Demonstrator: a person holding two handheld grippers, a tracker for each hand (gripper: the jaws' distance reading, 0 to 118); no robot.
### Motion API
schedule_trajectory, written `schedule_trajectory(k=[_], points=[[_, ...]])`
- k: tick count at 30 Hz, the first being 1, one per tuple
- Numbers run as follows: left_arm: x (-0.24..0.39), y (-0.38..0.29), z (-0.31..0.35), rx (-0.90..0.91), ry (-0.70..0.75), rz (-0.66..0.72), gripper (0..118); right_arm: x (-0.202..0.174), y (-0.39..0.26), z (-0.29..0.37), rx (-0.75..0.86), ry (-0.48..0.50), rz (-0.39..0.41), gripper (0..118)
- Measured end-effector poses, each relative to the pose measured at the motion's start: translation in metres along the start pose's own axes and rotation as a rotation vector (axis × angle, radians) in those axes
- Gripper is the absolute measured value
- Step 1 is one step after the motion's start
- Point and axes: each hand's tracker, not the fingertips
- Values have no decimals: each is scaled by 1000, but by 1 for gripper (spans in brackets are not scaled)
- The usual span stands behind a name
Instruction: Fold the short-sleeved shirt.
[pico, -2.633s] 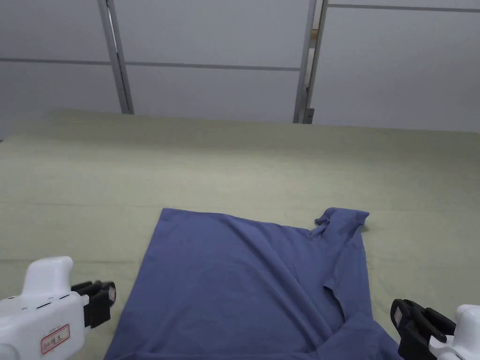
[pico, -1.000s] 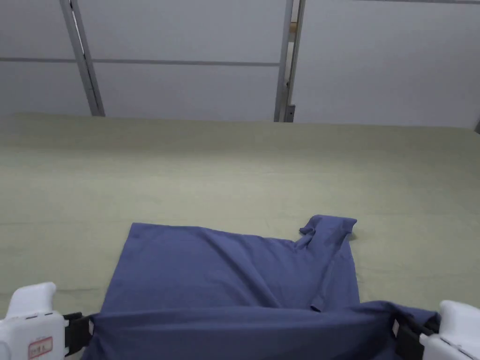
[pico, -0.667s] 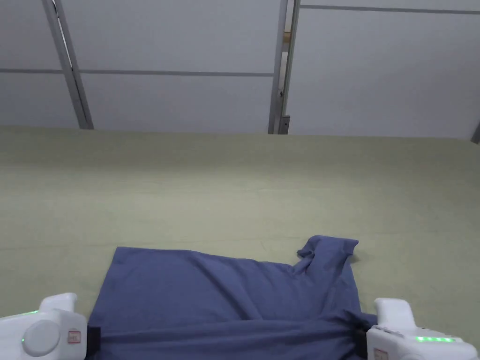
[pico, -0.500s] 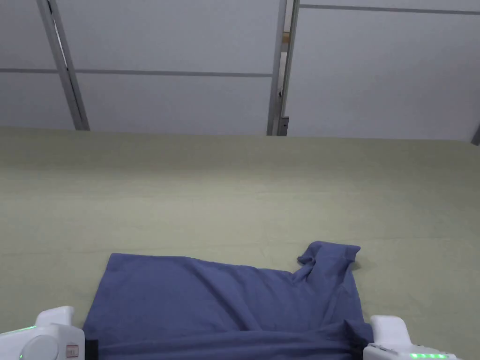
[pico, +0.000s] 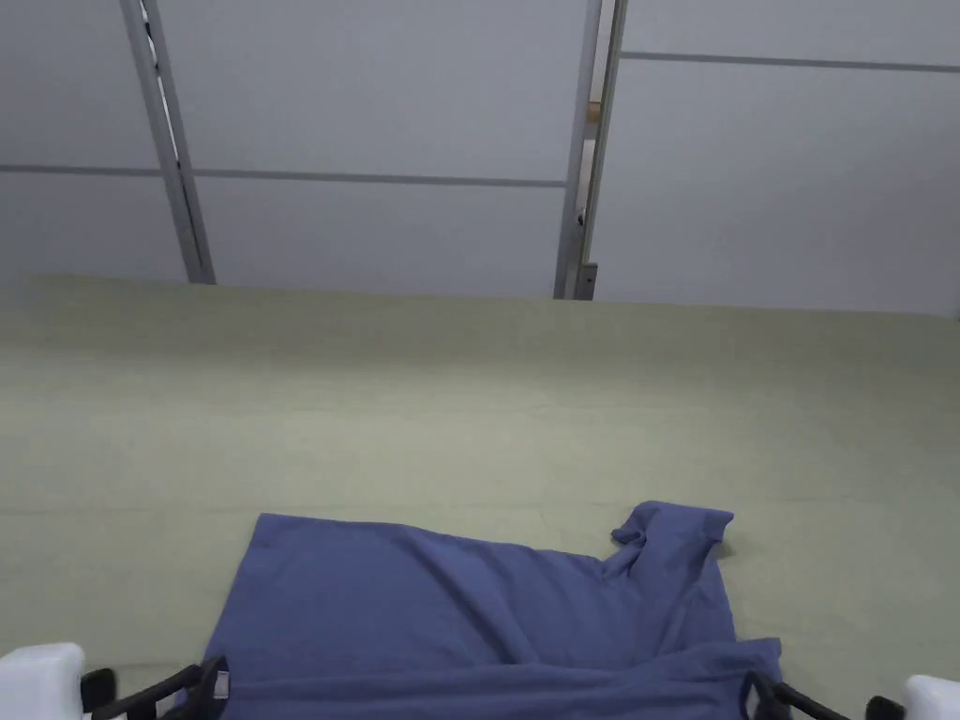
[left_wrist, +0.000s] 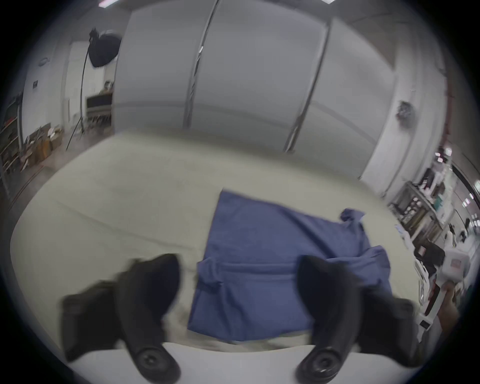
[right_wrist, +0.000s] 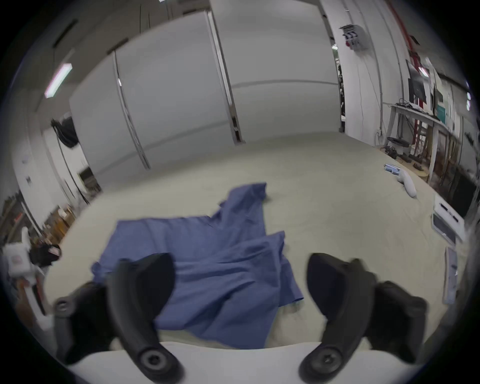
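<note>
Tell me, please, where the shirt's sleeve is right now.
In the head view the sleeve sticks up at the shirt's far right corner, lying on the green cover, well beyond the right gripper.

One shirt, two grippers, one covered table

One blue short-sleeved shirt (pico: 487, 609) is counted, laid on one table (pico: 469, 412) covered in pale green cloth. Two grippers are counted: the left gripper (left_wrist: 239, 283) and the right gripper (right_wrist: 239, 280), each with two black jaws set apart. Behind the table, one wall of grey panels (pico: 394, 141) is seen, divided by two upright metal posts.
</note>
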Motion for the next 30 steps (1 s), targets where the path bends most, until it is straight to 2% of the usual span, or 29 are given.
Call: schedule_trajectory(k=[1, 2, 3, 4, 6, 9, 10, 14, 18, 19, 20, 21, 22, 23, 25, 26, 28, 30], points=[[8, -6, 15, 53, 24, -22, 9, 0, -2, 13, 26, 34, -29, 11], [16, -12, 28, 71, 59, -49, 5, 0, -4, 23, 32, 45, -42, 6], [22, -17, 38, 73, 76, -53, 5, -2, -8, 31, 41, 26, -28, 6], [26, -22, 47, 71, 78, -28, 5, -7, -13, 42, 85, -33, -5, 6], [29, -32, 63, 41, 13, 60, 1, -7, -19, 57, 83, -4, 49, 6], [33, -44, 66, 24, 58, 28, 1, -7, -28, 68, 55, -2, 76, 6], [34, -47, 65, 15, 65, 13, 1, -20, -26, 71, 48, 2, 80, 6], [30, -46, 61, -22, 67, 21, 1, -31, -24, 83, 32, 14, 73, 6], [14, -27, 34, -112, 81, 25, 1, -30, -23, 80, 21, 28, 74, 6], [10, -22, 24, -115, 90, 27, 4, -30, -23, 80, 20, 29, 78, 6], [6, -15, 13, -132, 119, 27, 20, -31, -22, 78, 17, 29, 81, 6], [1, -10, -2, -152, 145, 24, 48, -31, -21, 76, 8, 30, 81, 6], [-3, -6, -15, -169, 148, 29, 98, -36, -20, 75, 3, 31, 78, 6], [-8, -6, -31, -225, 164, 43, 114, -38, -20, 74, -2, 32, 72, 6], [-20, -14, -56, -277, 116, 80, 115, -40, -21, 72, -9, 36, 60, 6], [-26, -21, -71, -358, 147, 119, 113, -37, -23, 68, -14, 39, 51, 6], [-33, -37, -91, -488, 161, 139, 104, -36, -25, 65, -26, 44, 27, 6], [-38, -55, -101, -535, 185, 130, 94, -28, -31, 57, -49, 29, 21, 6]])
